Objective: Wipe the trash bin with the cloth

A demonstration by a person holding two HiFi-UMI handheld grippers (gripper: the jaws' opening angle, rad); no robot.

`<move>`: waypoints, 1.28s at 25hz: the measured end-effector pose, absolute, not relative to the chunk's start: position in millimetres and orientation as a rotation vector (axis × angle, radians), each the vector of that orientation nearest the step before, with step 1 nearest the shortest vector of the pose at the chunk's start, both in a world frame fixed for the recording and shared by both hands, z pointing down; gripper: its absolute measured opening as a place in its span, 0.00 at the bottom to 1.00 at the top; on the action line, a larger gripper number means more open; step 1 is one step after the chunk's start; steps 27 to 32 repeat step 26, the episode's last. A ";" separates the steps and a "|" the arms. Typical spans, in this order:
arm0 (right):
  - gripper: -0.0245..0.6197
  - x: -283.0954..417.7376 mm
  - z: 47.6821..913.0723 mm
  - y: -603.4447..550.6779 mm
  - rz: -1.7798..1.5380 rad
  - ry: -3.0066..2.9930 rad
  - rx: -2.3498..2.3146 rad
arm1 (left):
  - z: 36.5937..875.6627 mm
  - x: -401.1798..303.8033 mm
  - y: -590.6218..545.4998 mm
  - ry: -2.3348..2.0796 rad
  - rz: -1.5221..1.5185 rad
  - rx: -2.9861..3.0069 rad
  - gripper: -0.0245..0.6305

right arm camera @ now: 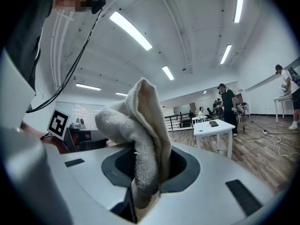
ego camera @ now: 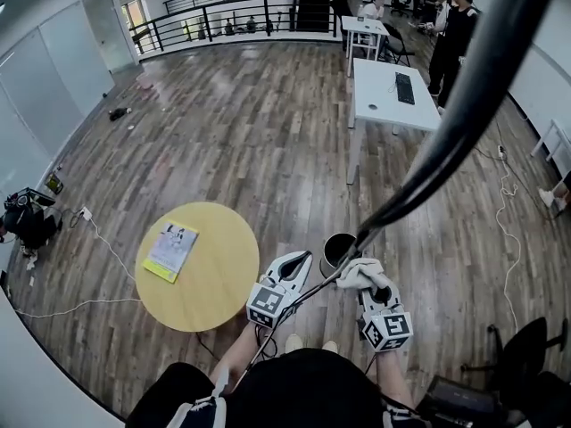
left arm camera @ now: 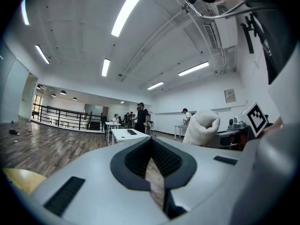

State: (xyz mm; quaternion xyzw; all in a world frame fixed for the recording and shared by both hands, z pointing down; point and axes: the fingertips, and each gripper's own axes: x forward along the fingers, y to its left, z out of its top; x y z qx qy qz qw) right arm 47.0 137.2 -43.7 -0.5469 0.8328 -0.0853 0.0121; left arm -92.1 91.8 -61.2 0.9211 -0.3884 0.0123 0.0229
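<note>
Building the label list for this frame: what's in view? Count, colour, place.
trash bin: 1, dark, on the floor right of the round table
cloth: 1, white, in the right gripper's jaws, next to the bin in the head view
round table: 1, yellow, front left
booklet: 1, yellow-edged, on the round table
desks: 2, white, farther back on the right
keyboard: 1, black, on the nearer desk
railing: 1, black, far end
people: several, far right
cable: 1, black, from top right down to the grippers
left gripper: grey, jaws together, empty
right gripper: grey, shut on the cloth
</note>
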 end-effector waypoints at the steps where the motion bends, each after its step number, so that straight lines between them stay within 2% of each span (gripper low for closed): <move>1: 0.19 47.9 -44.6 137.1 -0.267 2.591 -1.709 | -61.3 -91.7 91.1 -1.201 0.040 2.851 0.03; 32: 0.19 39.9 -49.4 147.8 -0.203 2.639 -1.695 | -63.4 -90.5 99.1 -1.206 0.030 2.831 0.03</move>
